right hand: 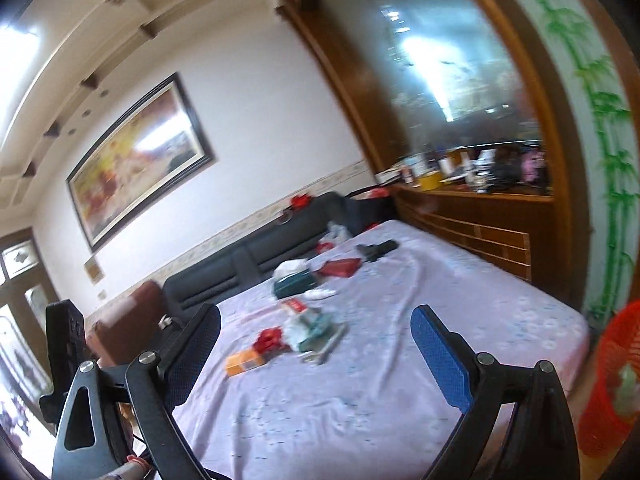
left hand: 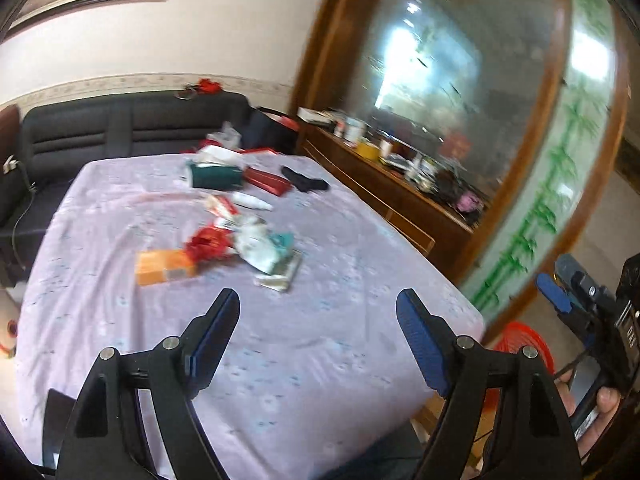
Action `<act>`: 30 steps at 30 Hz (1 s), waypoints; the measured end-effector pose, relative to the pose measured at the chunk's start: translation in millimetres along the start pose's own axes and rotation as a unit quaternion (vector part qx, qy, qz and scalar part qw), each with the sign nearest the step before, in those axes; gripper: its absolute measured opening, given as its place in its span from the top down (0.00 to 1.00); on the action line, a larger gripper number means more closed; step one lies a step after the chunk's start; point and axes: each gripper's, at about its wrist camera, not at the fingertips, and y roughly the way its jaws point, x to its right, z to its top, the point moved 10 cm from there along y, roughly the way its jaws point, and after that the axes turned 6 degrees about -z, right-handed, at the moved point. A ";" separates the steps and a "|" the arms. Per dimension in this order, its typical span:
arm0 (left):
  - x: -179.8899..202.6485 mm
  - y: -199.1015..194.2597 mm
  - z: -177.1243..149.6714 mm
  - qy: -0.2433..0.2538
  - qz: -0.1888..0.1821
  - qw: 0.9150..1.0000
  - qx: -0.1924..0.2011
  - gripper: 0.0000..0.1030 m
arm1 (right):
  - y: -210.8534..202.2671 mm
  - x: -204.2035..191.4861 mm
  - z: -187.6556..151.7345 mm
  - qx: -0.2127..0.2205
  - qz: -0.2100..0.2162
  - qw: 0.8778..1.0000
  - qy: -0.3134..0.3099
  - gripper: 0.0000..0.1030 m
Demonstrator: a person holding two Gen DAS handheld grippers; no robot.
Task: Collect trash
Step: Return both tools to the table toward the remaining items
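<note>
A heap of trash lies mid-table on the lilac cloth (left hand: pixel 320 360): an orange box (left hand: pixel 164 266), a red crumpled wrapper (left hand: pixel 208 242), a white and teal crumpled bag (left hand: pixel 260 246) and a red and white packet (left hand: pixel 222 205). The same heap shows in the right wrist view, with the orange box (right hand: pixel 245 361) and the crumpled bag (right hand: pixel 310 328). My left gripper (left hand: pixel 318 300) is open and empty, above the table's near part. My right gripper (right hand: pixel 316 314) is open and empty, held off the near right side; it also shows in the left wrist view (left hand: pixel 560 288).
A green pouch (left hand: pixel 216 176), red case (left hand: pixel 268 181), white tube (left hand: pixel 252 201) and black object (left hand: pixel 305 182) lie at the far end. A red mesh bin (right hand: pixel 612 380) stands on the floor right of the table. A dark sofa (left hand: pixel 120 128) and wooden sideboard (left hand: pixel 384 196) flank it.
</note>
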 end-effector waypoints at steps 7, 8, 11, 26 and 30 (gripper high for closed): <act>-47.9 -16.0 21.3 -0.027 0.035 0.999 0.028 0.23 | 36.2 -46.8 -7.2 -0.023 0.033 0.998 -0.039 0.05; -53.3 -16.4 24.0 -0.030 0.037 0.998 0.031 0.23 | 41.9 -52.2 -8.5 -0.027 0.037 0.998 -0.043 0.05; -63.8 -18.7 29.0 -0.035 0.046 0.998 0.037 0.23 | 54.4 -64.1 -10.8 -0.034 0.042 0.997 -0.055 0.05; -104.8 5.9 44.8 -0.042 0.080 0.996 0.024 0.23 | 118.3 -99.9 -22.3 -0.066 0.061 0.991 -0.102 0.05; -120.4 30.4 48.7 -0.046 0.084 0.995 0.000 0.23 | 148.8 -104.0 -32.6 -0.090 0.069 0.988 -0.108 0.05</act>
